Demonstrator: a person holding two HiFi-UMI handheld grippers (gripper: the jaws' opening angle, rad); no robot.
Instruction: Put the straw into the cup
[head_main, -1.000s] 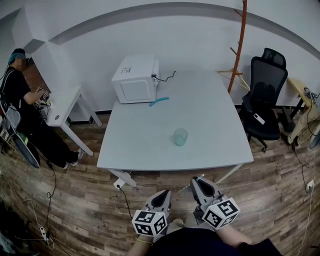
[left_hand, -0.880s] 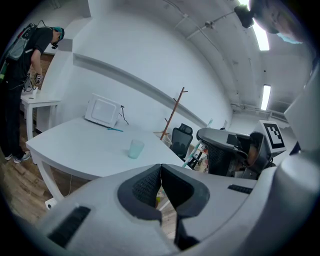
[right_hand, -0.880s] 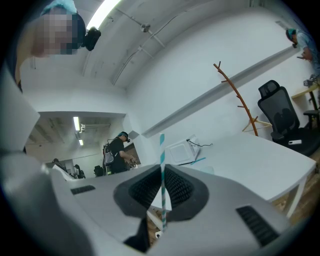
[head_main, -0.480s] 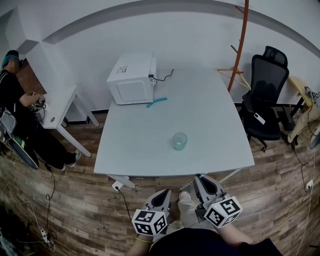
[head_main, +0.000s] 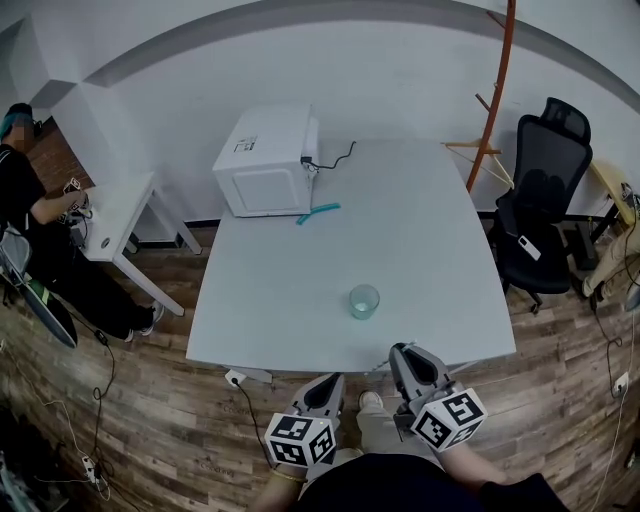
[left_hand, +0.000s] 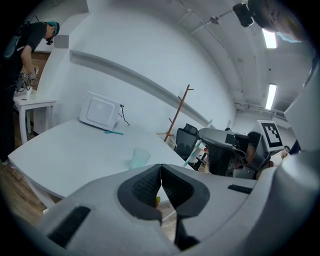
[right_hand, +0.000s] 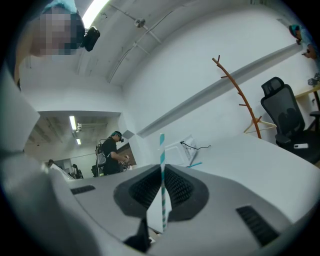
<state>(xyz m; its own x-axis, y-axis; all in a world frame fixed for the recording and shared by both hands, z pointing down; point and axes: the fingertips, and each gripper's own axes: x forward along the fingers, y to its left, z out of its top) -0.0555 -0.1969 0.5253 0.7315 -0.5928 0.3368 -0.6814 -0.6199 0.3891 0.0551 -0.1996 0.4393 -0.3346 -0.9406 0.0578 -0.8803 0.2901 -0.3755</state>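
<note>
Striped straw (right_hand: 161, 145) pinched in the right gripper (right_hand: 162, 170), at the table (head_main: 420, 230)'s near edge.
Its long axis runs upright across the closed pads, top end poking above; the cup (head_main: 364, 301) stands farther in. Left gripper (left_hand: 160, 172): its 2 jaws together, empty. Microwave (head_main: 265, 160) label unreadable.

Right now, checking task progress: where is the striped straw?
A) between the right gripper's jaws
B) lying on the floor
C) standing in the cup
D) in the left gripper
A: the striped straw stands pinched in the closed jaws of the right gripper; the cup holds no straw.
</note>
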